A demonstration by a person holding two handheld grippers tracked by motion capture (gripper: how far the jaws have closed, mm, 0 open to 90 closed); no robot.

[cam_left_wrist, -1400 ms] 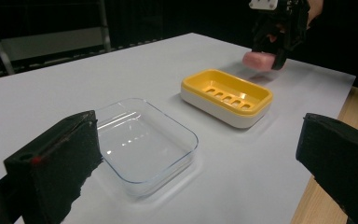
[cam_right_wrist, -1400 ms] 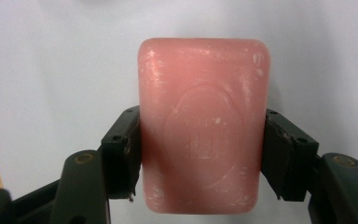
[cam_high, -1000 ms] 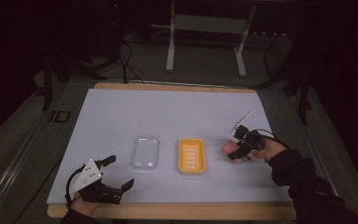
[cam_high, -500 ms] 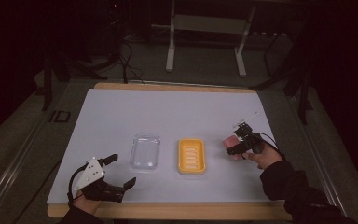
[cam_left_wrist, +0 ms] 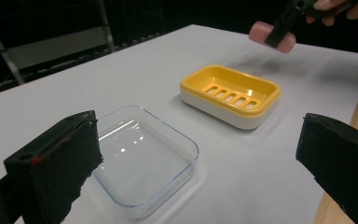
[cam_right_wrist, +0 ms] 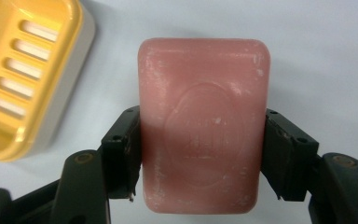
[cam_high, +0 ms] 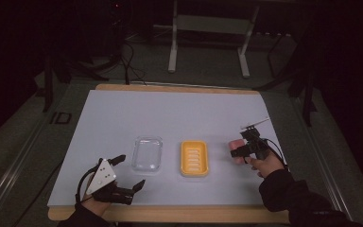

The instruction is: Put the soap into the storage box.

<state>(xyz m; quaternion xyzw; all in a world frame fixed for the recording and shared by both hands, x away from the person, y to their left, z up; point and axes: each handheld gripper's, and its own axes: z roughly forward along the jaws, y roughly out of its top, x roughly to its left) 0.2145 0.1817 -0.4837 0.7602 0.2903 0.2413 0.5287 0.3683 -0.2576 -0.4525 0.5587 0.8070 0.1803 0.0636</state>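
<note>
high view: pink soap bar [cam_high: 237,147] held clamped in right gripper [cam_high: 240,151], right of yellow soap dish [cam_high: 194,157], not yet placed | left gripper view: left gripper [cam_left_wrist: 200,154] jaws wide, nothing held; clear tray [cam_left_wrist: 140,158] unfilled | right gripper view: soap gripped across its sides, beside the dish

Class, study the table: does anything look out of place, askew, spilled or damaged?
Nothing stands out. The yellow soap dish and clear lid sit side by side, upright and intact. The right gripper holds the pink soap, which shows only light surface scuffs. Nothing is spilled.
</note>
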